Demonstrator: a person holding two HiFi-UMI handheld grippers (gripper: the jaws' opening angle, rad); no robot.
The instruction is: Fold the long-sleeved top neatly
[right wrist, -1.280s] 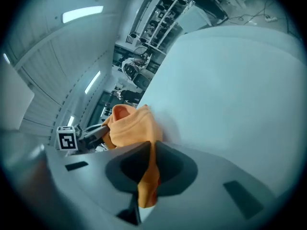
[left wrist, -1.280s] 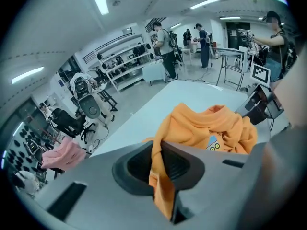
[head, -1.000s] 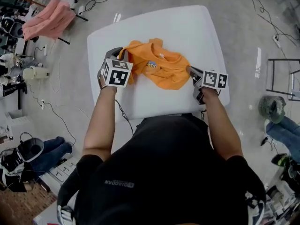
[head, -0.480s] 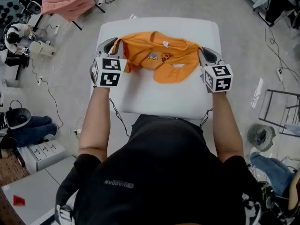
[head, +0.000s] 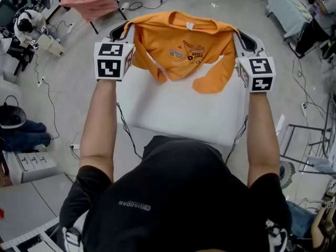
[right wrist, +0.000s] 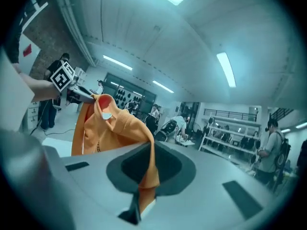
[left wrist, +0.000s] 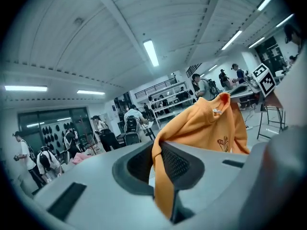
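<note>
- Since a second ago both claws have risen, lifting the orange long-sleeved fabric top [head: 181, 46] off the white rectangular table [head: 178, 114].
- The left claw [head: 124, 31] is clamped tight on the top's left shoulder, and the right claw [head: 237, 34] on its right shoulder.
- The top hangs spread between them over the table's far edge, with one sleeve dangling right of centre.

The right gripper [right wrist: 144, 193] has its jaws closed on the orange top [right wrist: 112, 128]. The cloth stretches away left to the left gripper [right wrist: 88, 96] (its marker cube [right wrist: 62, 77] showing), which seems to hold the far shoulder; shelves [right wrist: 230, 133] stand far right.
</note>
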